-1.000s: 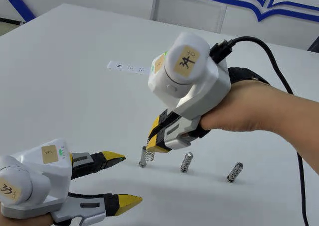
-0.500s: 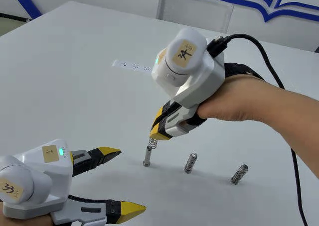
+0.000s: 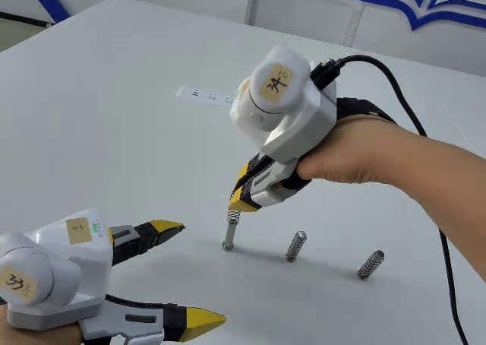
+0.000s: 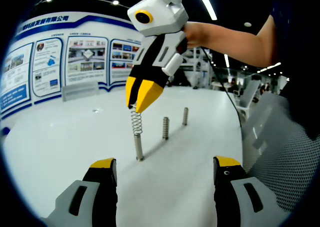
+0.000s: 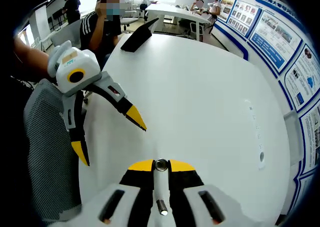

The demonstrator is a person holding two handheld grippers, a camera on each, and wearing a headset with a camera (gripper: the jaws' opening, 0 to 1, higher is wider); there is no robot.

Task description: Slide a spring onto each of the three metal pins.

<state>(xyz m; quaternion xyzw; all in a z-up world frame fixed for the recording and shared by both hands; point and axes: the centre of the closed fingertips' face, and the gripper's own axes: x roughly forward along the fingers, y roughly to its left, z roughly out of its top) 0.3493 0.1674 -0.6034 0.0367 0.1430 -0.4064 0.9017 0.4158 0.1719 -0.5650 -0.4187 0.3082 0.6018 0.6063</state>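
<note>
While the head view looks down on a white tabletop (image 3: 91, 132), the right tool (image 3: 241, 203) pinches a coiled silver metal spring (image 3: 233, 217) whose lower end meets the top of an upright grey metal pin (image 3: 228, 240), near two spring-covered pins (image 3: 295, 246). Left gripper view: the left tool (image 4: 165, 163) has its yellow-tipped jaws wide apart, holding nothing. Right gripper view: the right tool's jaws are closed on the spring's upper end.

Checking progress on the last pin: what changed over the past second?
The right gripper raised the spring from beside the pin base to its top, gripping it throughout. The left gripper stayed open; the two loaded pins stayed put.
</note>
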